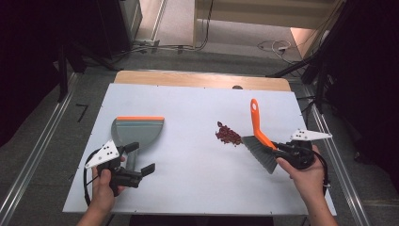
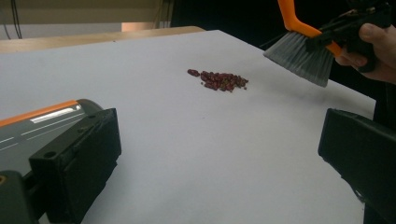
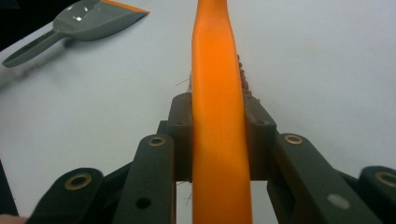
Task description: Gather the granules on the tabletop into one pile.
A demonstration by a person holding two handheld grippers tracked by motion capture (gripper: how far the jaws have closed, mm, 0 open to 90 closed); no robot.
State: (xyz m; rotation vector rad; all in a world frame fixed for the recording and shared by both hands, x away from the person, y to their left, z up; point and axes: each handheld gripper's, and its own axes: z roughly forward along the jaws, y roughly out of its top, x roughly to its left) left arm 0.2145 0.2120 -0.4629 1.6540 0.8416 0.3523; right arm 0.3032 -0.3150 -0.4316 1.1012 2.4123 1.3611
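Observation:
A small pile of dark red beans (image 1: pixel 227 135) lies on the white table top (image 1: pixel 197 183). Just right of it, my right gripper (image 1: pixel 282 149) is shut on a brush's orange handle (image 3: pixel 219 116); the grey bristles (image 1: pixel 261 153) hang low beside the pile. A grey dustpan with an orange lip (image 1: pixel 139 128) rests flat at the left. My left gripper (image 1: pixel 141 158) stands open by the pan's handle. In the left gripper view bare table lies between the jaws of my left gripper (image 2: pixel 219 154), with the dustpan (image 2: pixel 42 119) behind the left jaw, and the beans (image 2: pixel 219 80) and bristles (image 2: pixel 299 56) farther off.
The white top sits on a wooden table whose far edge (image 1: pixel 202 79) shows behind it. Metal rails (image 1: pixel 33 155) run along both sides on the floor. Cables lie on the floor beyond the table. Dark stands flank the right side.

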